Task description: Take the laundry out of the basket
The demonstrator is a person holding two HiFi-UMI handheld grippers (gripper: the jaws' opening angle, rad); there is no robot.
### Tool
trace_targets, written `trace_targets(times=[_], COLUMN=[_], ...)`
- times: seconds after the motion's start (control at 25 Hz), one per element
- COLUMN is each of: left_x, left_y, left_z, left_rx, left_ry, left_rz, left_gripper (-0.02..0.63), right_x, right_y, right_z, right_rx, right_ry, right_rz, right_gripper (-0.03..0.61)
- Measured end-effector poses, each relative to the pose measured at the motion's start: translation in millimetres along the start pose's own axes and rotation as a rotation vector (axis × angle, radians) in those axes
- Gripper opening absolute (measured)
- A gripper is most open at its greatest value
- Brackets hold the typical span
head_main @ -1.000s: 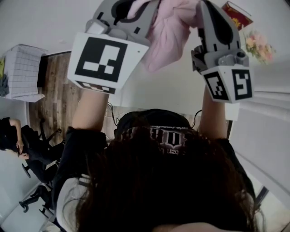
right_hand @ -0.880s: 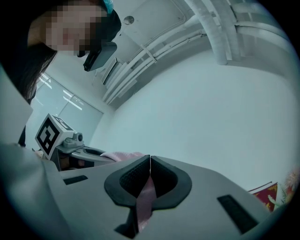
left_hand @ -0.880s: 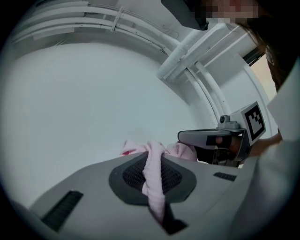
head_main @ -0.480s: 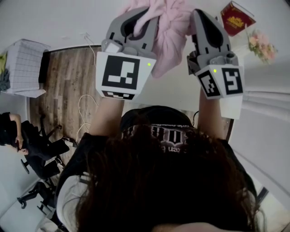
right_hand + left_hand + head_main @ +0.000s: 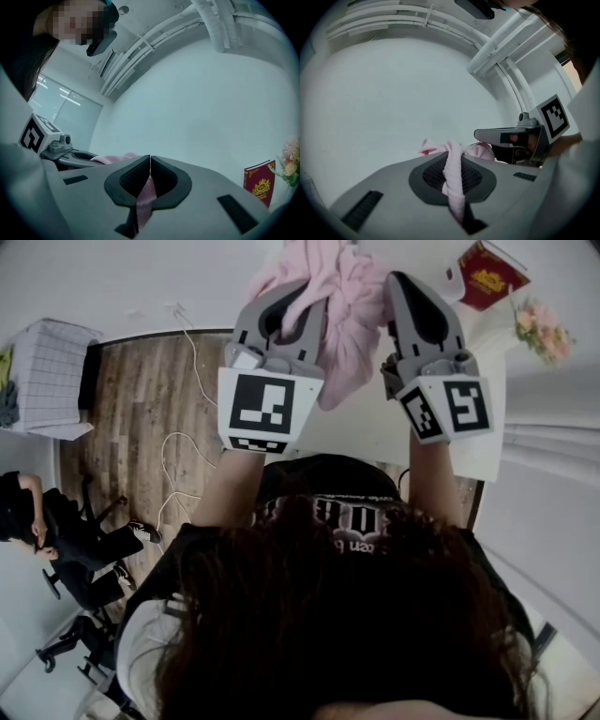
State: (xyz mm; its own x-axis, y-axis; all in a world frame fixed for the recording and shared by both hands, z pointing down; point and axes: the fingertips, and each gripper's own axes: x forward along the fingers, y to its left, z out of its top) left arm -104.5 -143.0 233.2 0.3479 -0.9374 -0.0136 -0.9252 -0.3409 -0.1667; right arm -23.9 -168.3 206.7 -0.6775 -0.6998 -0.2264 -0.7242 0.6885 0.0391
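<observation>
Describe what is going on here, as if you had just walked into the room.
A person holds a claw in each hand. The left claw and the right claw are both shut on the same pink garment, which is held bunched between them over a white table. A red book and some flowers sit at the table's far corner. No laundry basket is in view.
</observation>
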Motion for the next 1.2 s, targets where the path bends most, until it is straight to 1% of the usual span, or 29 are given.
trace_targets(times=[0.12, 0.28, 0.6, 0.8, 1.2], left_x=[-2, -4, -2, -1, 0], left_y=[-2, -4, 3, 7, 9], left_z=[-7, -11, -5, -5, -4], left_rx=[-0.011, -0.004, -0.014, -0.006, -0.007], left_ry=[0.010, 0.007, -0.008, -0.008, -0.009], left_rz=[0.004, 0.023, 0.057, 0.079, 0.088], left_gripper=[0.012, 0.012, 0.012, 0.012, 0.012], right_x=[-2, -5, -7, -10, -13], right_y=[0, -2, -1, -2, -3], right_z=[-7, -11, -6, -4, 1], right_rx=[-0.001, -0.015, -0.060, -0.054, -0.087], right_ry=[0.014, 0.026, 0.017, 0.009, 0.004], right_rz=[-0.006, -0.020, -0.049, -0.055, -0.080], right_gripper=[0.028, 0.028, 0.026, 0.026, 0.026])
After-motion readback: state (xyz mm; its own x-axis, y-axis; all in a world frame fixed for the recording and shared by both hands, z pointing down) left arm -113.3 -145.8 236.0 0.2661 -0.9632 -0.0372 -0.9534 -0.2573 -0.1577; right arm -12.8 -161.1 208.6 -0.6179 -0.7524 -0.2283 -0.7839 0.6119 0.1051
